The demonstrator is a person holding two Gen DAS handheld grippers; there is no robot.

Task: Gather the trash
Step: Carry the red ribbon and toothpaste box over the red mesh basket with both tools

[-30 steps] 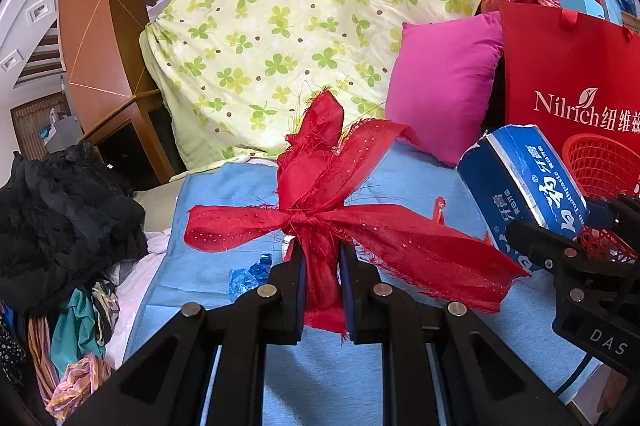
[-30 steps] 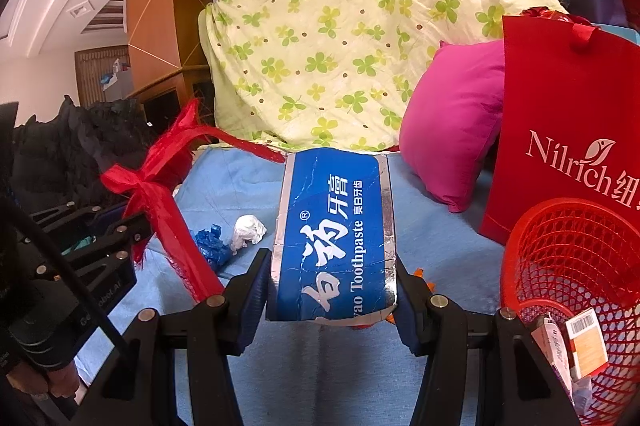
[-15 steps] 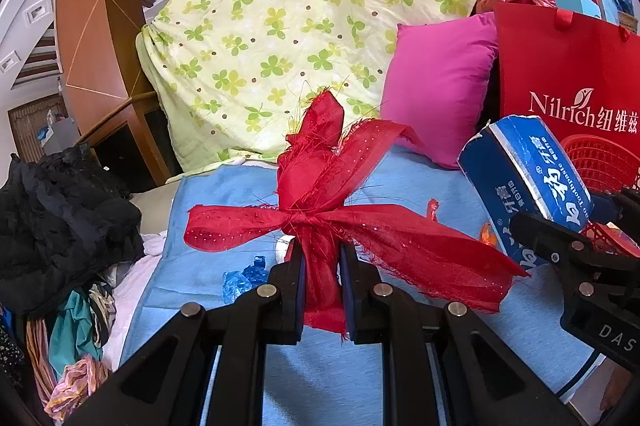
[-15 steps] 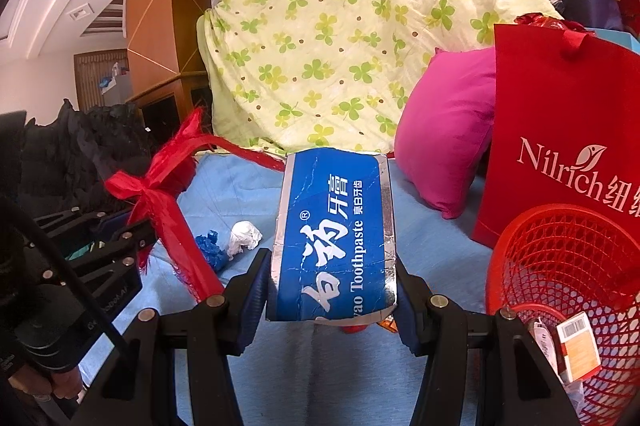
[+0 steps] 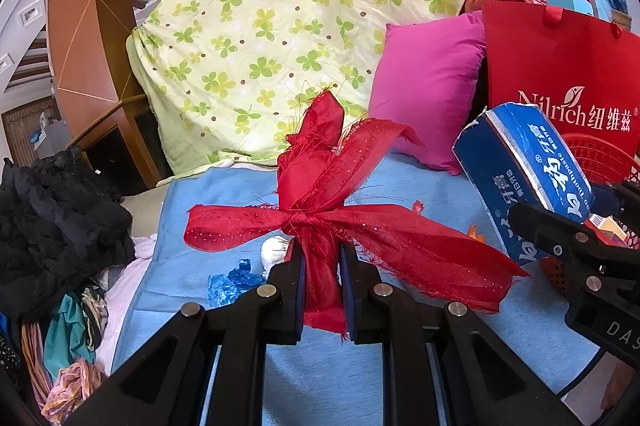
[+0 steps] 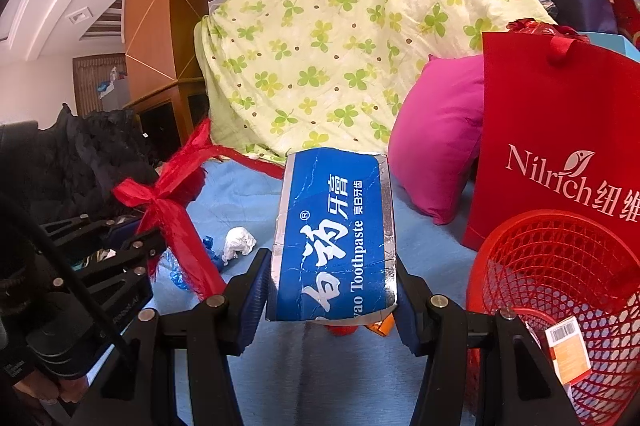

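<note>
Nothing's moved: my left tool (image 5: 322, 276) still clamps frayed red fabric ribbon (image 5: 340, 222), right tool (image 6: 330, 292) blue cardboard toothpaste box (image 6: 334, 238); red mesh basket (image 6: 560, 266) awaits both, w/ scraps left.

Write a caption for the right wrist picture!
Right gripper holding a toothpaste box beside the red basket.

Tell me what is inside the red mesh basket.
The red mesh basket holds an orange-and-white carton with a barcode lying against its inner wall. The basket's far bottom runs out of frame, so anything deeper cannot be seen.
</note>
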